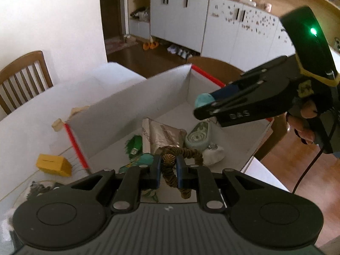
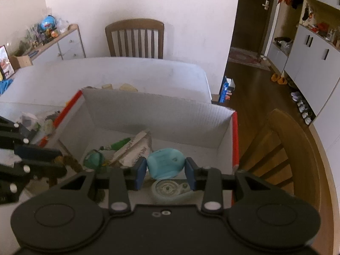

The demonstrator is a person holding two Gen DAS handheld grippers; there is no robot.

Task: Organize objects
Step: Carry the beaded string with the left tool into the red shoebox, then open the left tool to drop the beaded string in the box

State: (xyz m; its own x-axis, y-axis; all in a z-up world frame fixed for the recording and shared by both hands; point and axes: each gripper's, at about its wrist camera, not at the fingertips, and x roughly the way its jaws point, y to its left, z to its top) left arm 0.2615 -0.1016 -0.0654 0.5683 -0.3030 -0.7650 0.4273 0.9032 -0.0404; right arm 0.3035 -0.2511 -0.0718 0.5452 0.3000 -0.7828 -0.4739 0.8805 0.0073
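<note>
While the brown beaded bracelet (image 1: 170,159) hangs over the white box (image 1: 131,97), pinched tight in the left gripper (image 1: 167,165), its lower loop is cut off behind the gripper body. The right gripper (image 2: 165,170) is clamped on a blue case (image 2: 164,162), mostly hidden in the left view. Only the left view catches the yellow box (image 1: 53,163) on the worktop (image 1: 31,131).

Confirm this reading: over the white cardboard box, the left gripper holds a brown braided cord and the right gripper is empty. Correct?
Not quite. The right gripper is not empty: it is shut on a light blue rounded plastic piece, as the right wrist view shows. The left gripper does hold the brown braided cord over the white cardboard box.
</note>
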